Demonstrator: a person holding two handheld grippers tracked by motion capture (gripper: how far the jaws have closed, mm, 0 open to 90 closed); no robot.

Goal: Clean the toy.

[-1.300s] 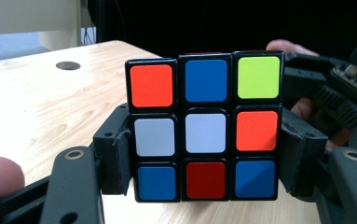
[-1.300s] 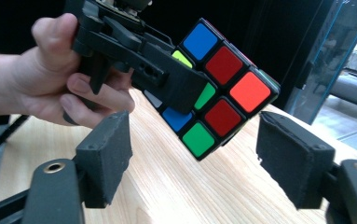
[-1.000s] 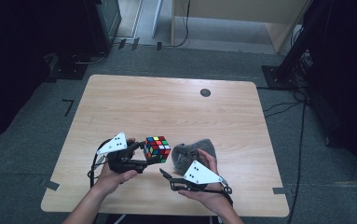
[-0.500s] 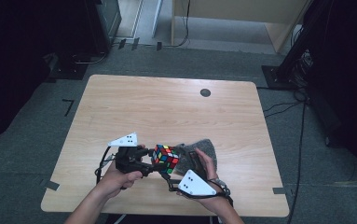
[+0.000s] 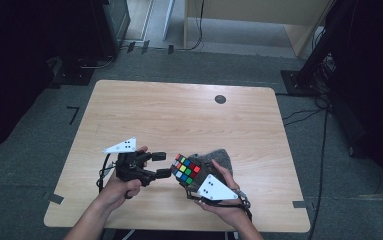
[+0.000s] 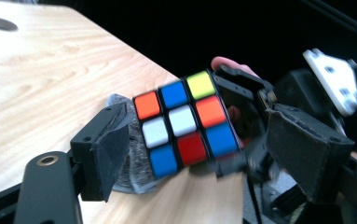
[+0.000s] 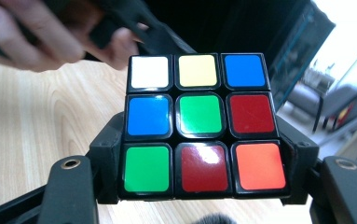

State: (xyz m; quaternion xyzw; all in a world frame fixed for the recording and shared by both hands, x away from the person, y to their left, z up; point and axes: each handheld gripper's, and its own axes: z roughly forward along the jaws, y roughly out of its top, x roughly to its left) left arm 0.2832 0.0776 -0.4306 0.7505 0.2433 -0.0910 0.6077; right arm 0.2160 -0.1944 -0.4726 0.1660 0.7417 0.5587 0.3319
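Your right gripper [image 5: 186,186] clamps the puzzle cube [image 5: 187,169]; your left gripper [image 5: 161,164], jaws just opening, stands clear of it.

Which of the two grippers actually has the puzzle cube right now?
The right gripper: its jaws press the cube on both sides. The left gripper has just been opening; its pads stand apart from the cube.

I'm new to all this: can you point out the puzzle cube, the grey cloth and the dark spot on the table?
puzzle cube [image 7: 198,115]: right gripper view, green centre tile.
grey cloth [image 5: 220,156]: high view, far edge.
dark spot [image 5: 220,99]: high view, its middle.
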